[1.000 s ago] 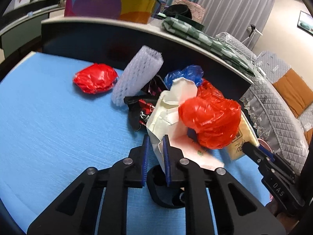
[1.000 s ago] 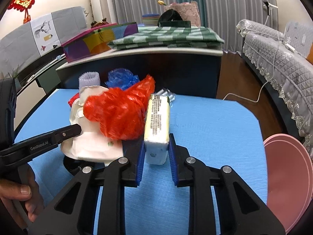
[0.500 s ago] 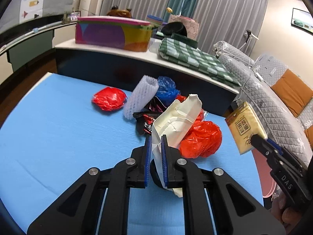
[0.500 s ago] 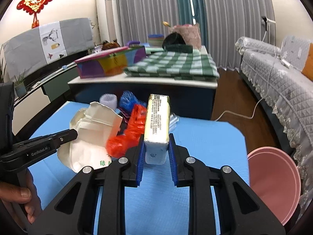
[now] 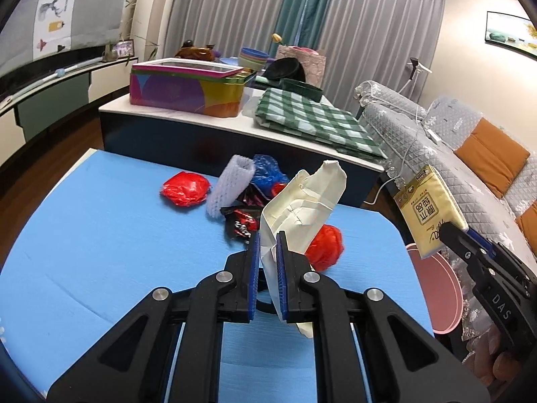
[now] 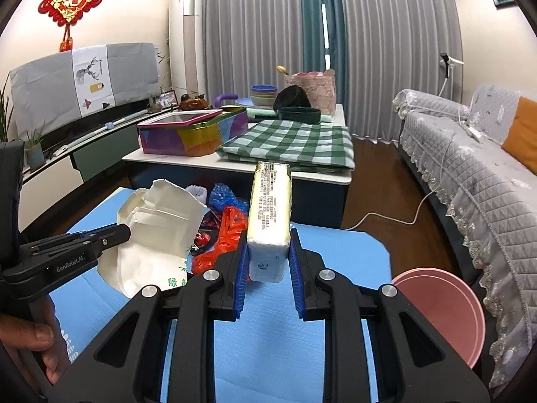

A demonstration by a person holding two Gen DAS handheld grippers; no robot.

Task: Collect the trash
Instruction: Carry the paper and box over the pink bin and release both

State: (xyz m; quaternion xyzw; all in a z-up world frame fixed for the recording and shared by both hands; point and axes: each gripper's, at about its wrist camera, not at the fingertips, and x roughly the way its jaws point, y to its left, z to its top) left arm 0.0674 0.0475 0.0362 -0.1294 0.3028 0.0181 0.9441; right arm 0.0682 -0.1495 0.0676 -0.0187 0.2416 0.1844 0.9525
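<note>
My left gripper (image 5: pixel 267 255) is shut on a crumpled cream paper bag (image 5: pixel 303 201) and holds it above the blue table (image 5: pixel 100 228); the bag also shows in the right wrist view (image 6: pixel 157 231). My right gripper (image 6: pixel 268 252) is shut on a yellow tissue pack (image 6: pixel 270 221), lifted above the table; the pack also shows in the left wrist view (image 5: pixel 429 208). On the table lie a red plastic bag (image 5: pixel 325 243), a second red bag (image 5: pixel 184 188), a white foam net sleeve (image 5: pixel 230 184), a blue plastic bag (image 5: pixel 266 171) and dark red snack wrappers (image 5: pixel 241 223).
A pink bin (image 6: pixel 443 312) stands on the floor off the table's right edge. Behind the table is a low counter with a colourful box (image 5: pixel 188 90) and a green checked cloth (image 5: pixel 312 124). A grey sofa (image 6: pixel 470 154) runs along the right.
Both grippers have risen and pulled back from the pile, lifting the paper bag and the tissue pack clear. The red bag that lay against the paper bag now rests on the table.
</note>
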